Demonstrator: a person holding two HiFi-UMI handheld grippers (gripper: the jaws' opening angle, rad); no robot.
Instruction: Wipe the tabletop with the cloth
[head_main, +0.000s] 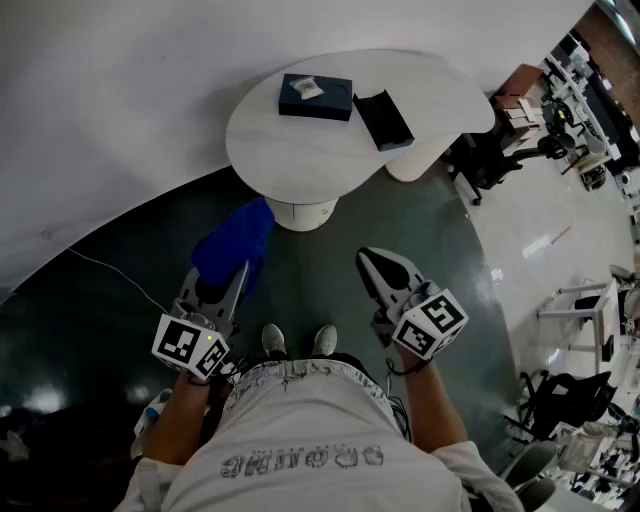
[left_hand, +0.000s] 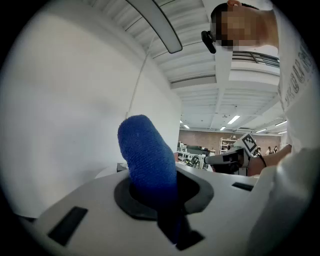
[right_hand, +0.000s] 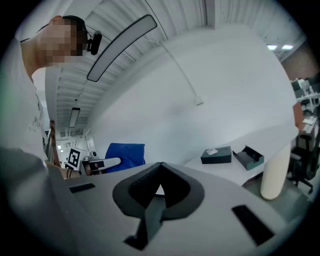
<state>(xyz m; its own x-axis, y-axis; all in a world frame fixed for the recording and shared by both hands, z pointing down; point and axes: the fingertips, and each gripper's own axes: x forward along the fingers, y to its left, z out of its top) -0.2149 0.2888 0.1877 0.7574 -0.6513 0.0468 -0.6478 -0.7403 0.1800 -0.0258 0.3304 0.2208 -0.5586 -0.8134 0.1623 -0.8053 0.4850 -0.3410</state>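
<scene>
Well, in the head view the person stands on the dark floor (head_main: 330, 260), a little way back from the round white surface (head_main: 290, 150). The blue cloth (head_main: 235, 238) is bunched up at the tip of the left tongs (head_main: 232, 282). It hangs over the floor, apart from the surface. The right tongs (head_main: 378, 262) are held beside it, and they carry nothing. On the surface sit a dark box (head_main: 316, 97) and an open box (head_main: 383, 120).

In the left gripper view, the left tongs are clamped tight on the cloth (left_hand: 146, 155). It sticks up from between them like a fat blue roll.

In the right gripper view, the right tongs (right_hand: 159, 168) are pressed together with nothing between them. The surface (right_hand: 227, 172) shows off to the right, with both boxes on it. The cloth (right_hand: 125, 154) shows on the left, away from the surface.

So I think the cloth is picked up and ready, but no wiping has started. The cloth has to reach the surface and be rubbed over it, and the two boxes may get in the way.
</scene>
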